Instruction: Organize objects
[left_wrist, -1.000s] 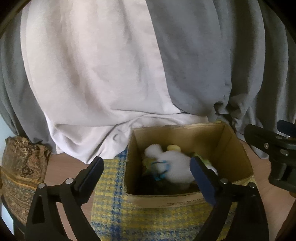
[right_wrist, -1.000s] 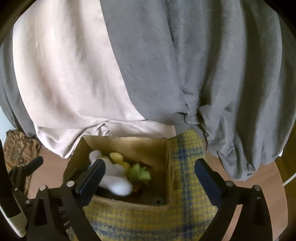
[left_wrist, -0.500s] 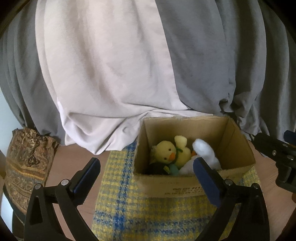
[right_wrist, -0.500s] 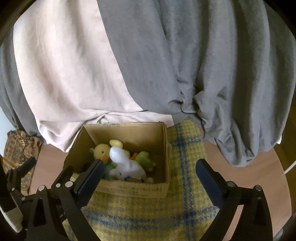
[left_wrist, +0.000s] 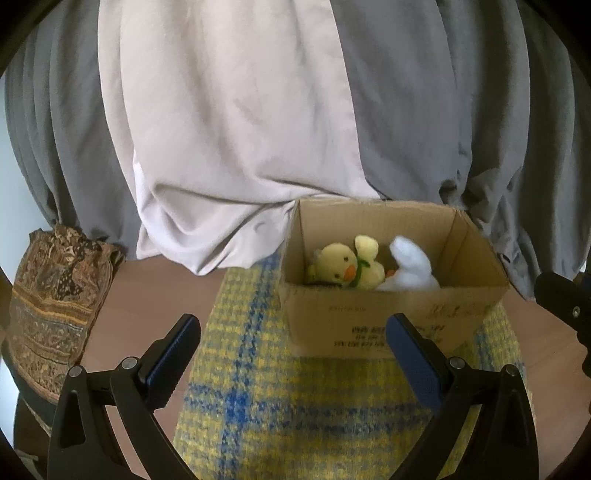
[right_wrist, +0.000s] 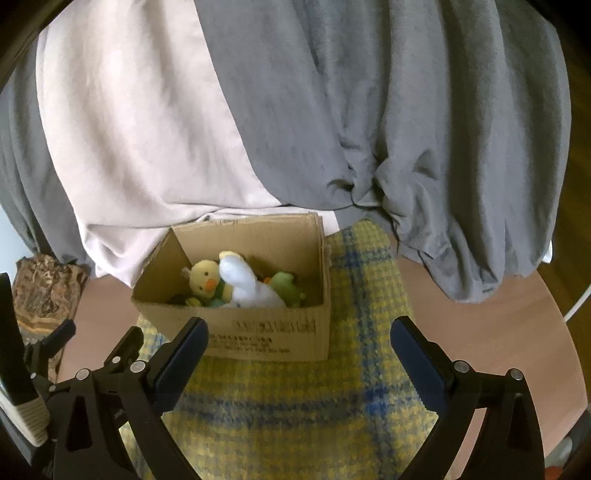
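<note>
A cardboard box sits on a yellow and blue checked cloth, and the cloth lies on a brown surface. Inside the box are soft toys: a yellow duck, a white toy touching the duck, and a green toy just beside the white one. Behind the box hang a pale sheet and a grey sheet. A patterned cloth bundle sits well apart from the box. The left tongs are spread wide and hold nothing, in front of the box. The right tongs are spread wide too, and hold nothing.
</note>
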